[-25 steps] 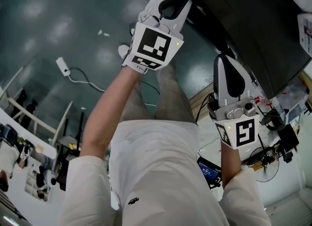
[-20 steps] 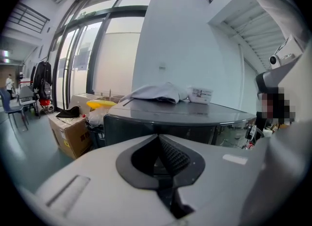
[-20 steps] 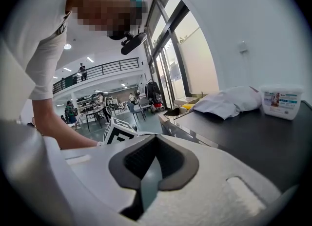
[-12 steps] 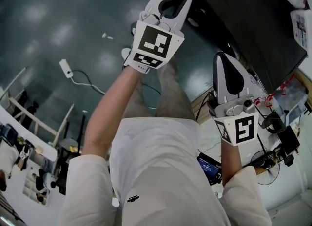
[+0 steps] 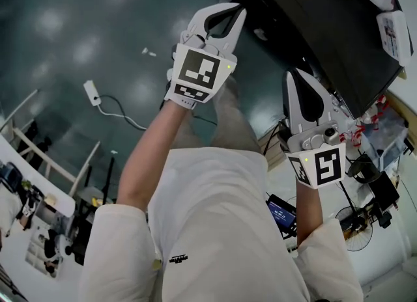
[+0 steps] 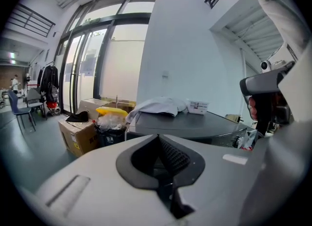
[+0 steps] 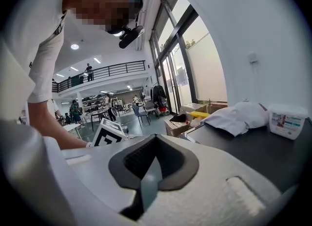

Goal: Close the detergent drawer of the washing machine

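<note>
The washing machine (image 5: 326, 27) shows as a dark grey top at the upper right of the head view. Its detergent drawer is not visible in any view. My left gripper (image 5: 238, 9) is held up near the machine's near corner, jaws closed with nothing between them. My right gripper (image 5: 294, 73) hangs lower and to the right, beside the machine's edge, also shut and empty. In the left gripper view the closed tips (image 6: 157, 136) point toward the machine top (image 6: 195, 125). In the right gripper view the tips (image 7: 155, 135) point past the same top (image 7: 253, 147).
A white cloth (image 6: 156, 106) and a small white box (image 6: 198, 106) lie on the machine. Cardboard boxes (image 6: 78, 132) stand behind it by the windows. A power strip with its cable (image 5: 91, 91) lies on the teal floor. A fan (image 5: 355, 229) and cables crowd the right side.
Both grippers stay shut. In the head view the left gripper has drifted slightly down and left, and more of the machine top and the white box has come into sight.
</note>
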